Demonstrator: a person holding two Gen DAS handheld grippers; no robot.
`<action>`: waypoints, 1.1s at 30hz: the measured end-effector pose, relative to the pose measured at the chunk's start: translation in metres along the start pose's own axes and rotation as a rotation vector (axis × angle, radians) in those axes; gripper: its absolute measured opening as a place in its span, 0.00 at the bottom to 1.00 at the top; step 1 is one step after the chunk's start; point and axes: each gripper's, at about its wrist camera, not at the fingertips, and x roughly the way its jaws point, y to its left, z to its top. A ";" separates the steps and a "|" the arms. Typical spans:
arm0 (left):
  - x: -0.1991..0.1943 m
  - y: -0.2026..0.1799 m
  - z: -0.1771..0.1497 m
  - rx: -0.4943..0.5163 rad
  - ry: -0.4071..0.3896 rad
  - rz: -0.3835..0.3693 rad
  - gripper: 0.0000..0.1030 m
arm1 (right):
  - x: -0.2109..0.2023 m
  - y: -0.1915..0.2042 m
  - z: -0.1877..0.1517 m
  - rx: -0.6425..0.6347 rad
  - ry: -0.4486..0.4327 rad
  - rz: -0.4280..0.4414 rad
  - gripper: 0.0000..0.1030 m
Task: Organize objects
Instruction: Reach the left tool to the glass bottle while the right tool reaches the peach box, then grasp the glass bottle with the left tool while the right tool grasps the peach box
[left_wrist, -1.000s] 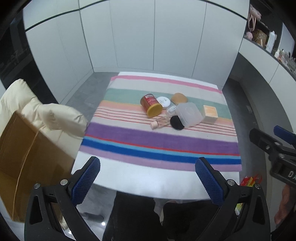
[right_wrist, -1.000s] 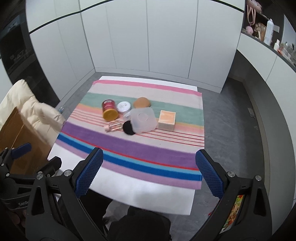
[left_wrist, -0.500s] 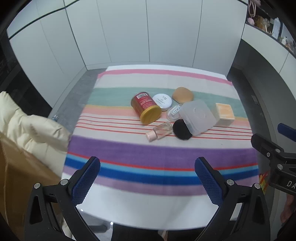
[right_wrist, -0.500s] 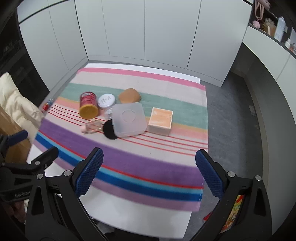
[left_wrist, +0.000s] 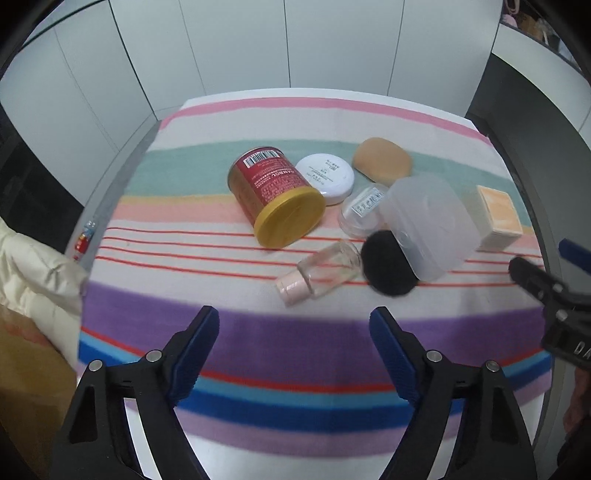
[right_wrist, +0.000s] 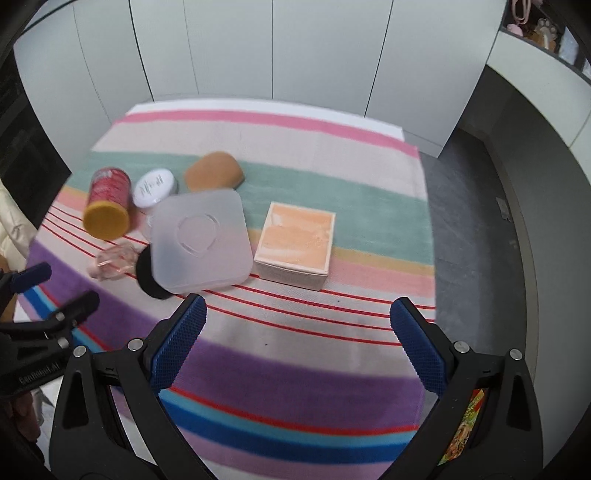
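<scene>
On a striped cloth (left_wrist: 221, 339) lie a red can with a yellow lid (left_wrist: 275, 195), a white round compact (left_wrist: 325, 172), a tan sponge (left_wrist: 382, 159), a small clear jar (left_wrist: 364, 211), a clear bottle with a pink cap (left_wrist: 319, 271), a black puff (left_wrist: 386, 267), a translucent square box (left_wrist: 428, 225) and an orange carton (left_wrist: 496, 216). My left gripper (left_wrist: 293, 354) is open and empty, just short of the bottle. My right gripper (right_wrist: 297, 339) is open and empty, in front of the square box (right_wrist: 201, 240) and the carton (right_wrist: 295, 243).
A cream padded jacket (left_wrist: 37, 273) lies over a brown cardboard box (left_wrist: 33, 398) left of the table. White cabinet doors (left_wrist: 258, 44) stand behind the table. Grey floor (right_wrist: 480, 229) runs along the right side, beside a curved white counter (right_wrist: 546, 99).
Both grippers have moved forward and lower over the table, so the objects look much larger and closer. Both stay open and empty. Nothing on the cloth has moved.
</scene>
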 end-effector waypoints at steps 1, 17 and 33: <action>0.006 0.000 0.002 0.005 -0.007 0.010 0.82 | 0.005 0.000 0.000 -0.004 0.004 -0.002 0.98; 0.051 -0.005 0.027 0.043 -0.032 -0.070 0.46 | 0.069 -0.006 0.012 0.027 0.038 -0.016 0.98; 0.028 -0.008 0.024 0.003 -0.026 -0.110 0.26 | 0.053 0.001 0.037 0.040 0.041 -0.003 0.53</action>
